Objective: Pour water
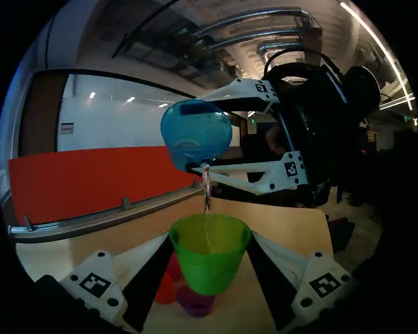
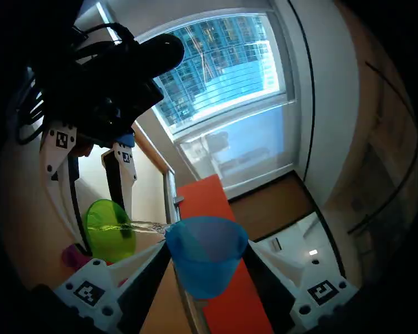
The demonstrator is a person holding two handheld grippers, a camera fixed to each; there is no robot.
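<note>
Pour in progress. The left gripper (image 1: 209, 240) has its jaws closed on the green cup (image 1: 209, 267), one finger pressing each side. It holds the cup upright above the wooden worktop (image 1: 287, 225) so that the open mouth faces the incoming stream.

The right gripper (image 2: 207, 246) has its jaws clamped on the blue cup (image 2: 206, 273). It holds this cup higher than the green cup and tipped well over, with the lip directly above the green cup's mouth. The height offset lets the water stream (image 1: 207, 192) fall as a thin line from the blue lip into the green cup. In the right gripper view the same stream runs from the blue rim across to the green interior. The water is therefore partly in the blue cup and partly in transit, and some is judged to be in the green cup (level not discernible).

The receiving cup is held off the worktop, above the small red cup (image 1: 165, 289) and purple cup (image 1: 195, 301) standing there, probably so that neither is disturbed.

Markings: each finger carries a square black-and-white fiducial tag (image 1: 95, 284). No brand or legible text is visible; a small wall notice (image 1: 67, 128) is too small to read.
</note>
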